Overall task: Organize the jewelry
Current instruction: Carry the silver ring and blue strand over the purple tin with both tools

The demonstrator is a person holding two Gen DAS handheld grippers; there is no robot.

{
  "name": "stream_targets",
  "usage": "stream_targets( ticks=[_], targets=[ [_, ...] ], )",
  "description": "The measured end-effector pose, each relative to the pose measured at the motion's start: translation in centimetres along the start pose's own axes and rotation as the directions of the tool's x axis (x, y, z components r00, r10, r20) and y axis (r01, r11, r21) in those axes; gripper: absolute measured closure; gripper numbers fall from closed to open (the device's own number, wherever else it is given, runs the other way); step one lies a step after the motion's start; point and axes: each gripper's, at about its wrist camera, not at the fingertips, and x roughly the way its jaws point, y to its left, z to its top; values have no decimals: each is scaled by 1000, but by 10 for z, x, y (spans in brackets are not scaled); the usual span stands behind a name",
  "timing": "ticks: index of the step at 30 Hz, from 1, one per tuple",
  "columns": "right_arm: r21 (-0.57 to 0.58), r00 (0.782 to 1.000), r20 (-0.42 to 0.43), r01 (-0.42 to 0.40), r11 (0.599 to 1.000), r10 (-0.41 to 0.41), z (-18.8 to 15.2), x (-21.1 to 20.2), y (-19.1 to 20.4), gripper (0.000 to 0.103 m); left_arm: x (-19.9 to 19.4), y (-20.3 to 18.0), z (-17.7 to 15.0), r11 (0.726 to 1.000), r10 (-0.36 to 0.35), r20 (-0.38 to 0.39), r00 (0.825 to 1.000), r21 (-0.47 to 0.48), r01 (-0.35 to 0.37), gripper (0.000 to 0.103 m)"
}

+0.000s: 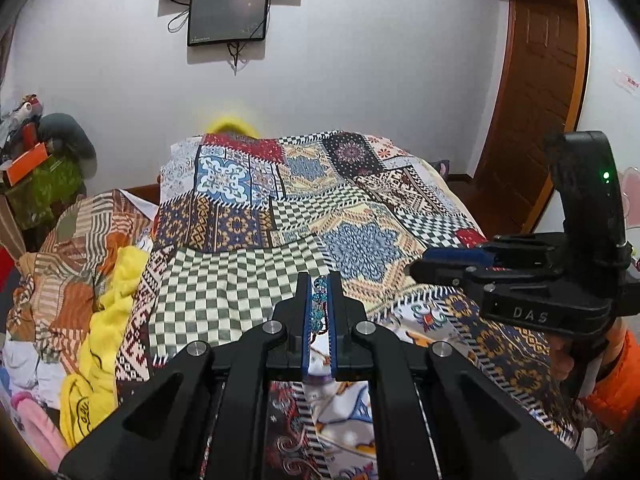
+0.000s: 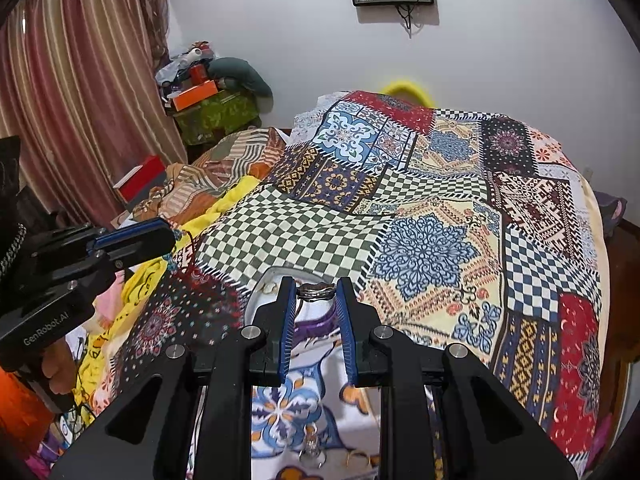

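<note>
My left gripper [image 1: 319, 285] is shut on a turquoise beaded piece of jewelry [image 1: 319, 307] with a dark red cord, held above the patchwork bedspread [image 1: 248, 280]. It also shows at the left of the right wrist view [image 2: 160, 236], with the cord [image 2: 191, 254] hanging below it. My right gripper [image 2: 317, 292] is shut on a dark metal ring [image 2: 316, 291], held between the fingertips above a white dish [image 2: 256, 292]. Two more rings [image 2: 312, 450] lie on the spread under the right gripper. The right gripper appears at the right of the left wrist view [image 1: 416, 266].
A bed covered by the patchwork spread fills both views. Crumpled yellow and striped cloth [image 1: 104, 304] lies along its left side. A cluttered stand with an orange box [image 2: 196, 96] stands by the curtain [image 2: 72, 92]. A wooden door [image 1: 536, 92] is at the far right.
</note>
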Motion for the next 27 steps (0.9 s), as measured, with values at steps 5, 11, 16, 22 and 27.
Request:
stream_targets(
  ticks=[5, 11, 16, 22, 27],
  targets=[
    [-5, 1000, 0, 4, 1000, -4, 9, 9, -3, 84, 13, 6, 8, 1000, -6, 4, 1000, -3, 6, 98],
    [-11, 1000, -8, 3, 1000, -3, 15, 20, -6, 84, 32, 8, 10, 1000, -26, -17, 1000, -14, 26, 98],
    [-19, 1000, -26, 2, 1000, -3, 17, 30, -6, 84, 49, 8, 5, 999, -46, -50, 998, -32, 44, 98],
    [-28, 999, -48, 3, 1000, -4, 14, 39, -7, 84, 70, 11, -8, 998, -56, -104, 993, -43, 52, 98],
    [-33, 998, -64, 2, 999, -4, 12, 45, -6, 84, 85, 14, -21, 998, -56, -149, 987, -41, 50, 98]
  ],
)
